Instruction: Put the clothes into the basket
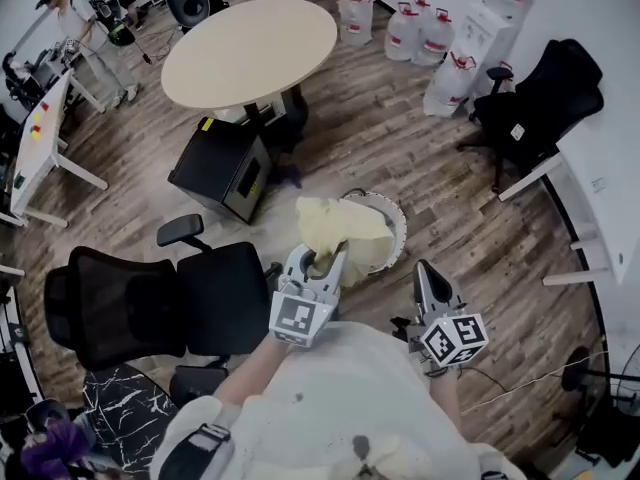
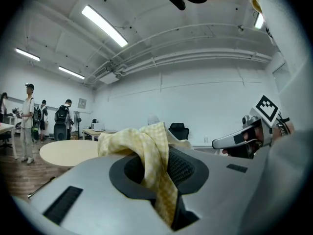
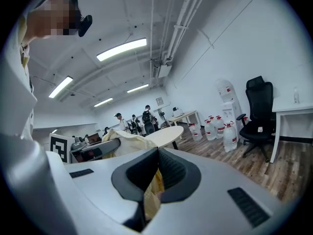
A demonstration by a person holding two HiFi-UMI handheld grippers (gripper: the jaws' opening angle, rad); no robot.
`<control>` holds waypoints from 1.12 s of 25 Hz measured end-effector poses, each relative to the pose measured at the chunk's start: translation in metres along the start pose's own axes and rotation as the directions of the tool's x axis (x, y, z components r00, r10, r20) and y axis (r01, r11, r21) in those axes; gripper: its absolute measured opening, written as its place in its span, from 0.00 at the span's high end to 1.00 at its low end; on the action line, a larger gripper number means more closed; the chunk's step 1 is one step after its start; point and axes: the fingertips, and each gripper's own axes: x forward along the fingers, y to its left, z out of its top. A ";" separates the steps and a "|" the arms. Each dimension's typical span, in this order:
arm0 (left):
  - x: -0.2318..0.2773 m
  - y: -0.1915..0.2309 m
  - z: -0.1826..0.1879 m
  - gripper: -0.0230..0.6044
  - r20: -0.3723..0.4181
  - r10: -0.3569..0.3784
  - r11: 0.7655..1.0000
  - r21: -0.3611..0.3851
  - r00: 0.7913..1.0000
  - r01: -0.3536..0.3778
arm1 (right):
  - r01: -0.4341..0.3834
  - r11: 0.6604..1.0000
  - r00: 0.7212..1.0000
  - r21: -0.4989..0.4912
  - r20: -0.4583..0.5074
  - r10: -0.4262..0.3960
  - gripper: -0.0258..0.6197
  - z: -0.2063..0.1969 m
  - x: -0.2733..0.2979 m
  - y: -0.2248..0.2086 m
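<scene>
cloth (image 1: 340, 230): pale yellow check, bunched, held up over the basket (image 1: 397, 216) and covering its left part; whether it touches the rim cannot be told
basket: white, round, on the wood floor (image 1: 450, 238), just ahead of both grippers
left gripper (image 1: 322, 260): level, nose at the near edge of the cloth
left fingers (image 2: 183, 168): nearly together, clamped on a fold of the cloth, which bulges out over the tips and trails down through the slot
right gripper (image 1: 422, 268): right of the cloth, tipped slightly down, tip clear of the main bunch
right fingers (image 3: 171, 173): tips together, nipping a thin yellow strip (image 3: 150, 195) in the slot; whether it belongs to the same cloth cannot be told
</scene>
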 end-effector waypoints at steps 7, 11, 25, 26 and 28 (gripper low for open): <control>0.045 0.011 0.002 0.82 0.004 -0.108 0.994 0.000 0.994 0.108 | 0.095 0.995 0.995 0.015 0.038 -0.095 0.95 0.014 0.018 -0.017; 0.063 0.020 -0.004 0.82 0.003 -0.162 0.987 -0.005 0.987 0.162 | 0.137 0.990 0.989 0.017 0.047 -0.137 0.95 0.015 0.031 -0.019; 0.094 0.059 -0.036 0.82 -0.049 -0.291 0.957 -0.015 0.955 0.291 | 0.223 0.974 0.971 0.034 0.078 -0.225 0.95 0.018 0.079 -0.004; 0.096 0.060 -0.039 0.82 -0.054 -0.298 0.955 -0.017 0.953 0.297 | 0.229 0.973 0.970 0.036 0.078 -0.231 0.95 0.017 0.081 -0.004; 0.101 0.062 -0.047 0.82 -0.071 -0.315 0.949 -0.018 0.946 0.315 | 0.239 0.970 0.967 0.040 0.078 -0.242 0.95 0.016 0.085 -0.005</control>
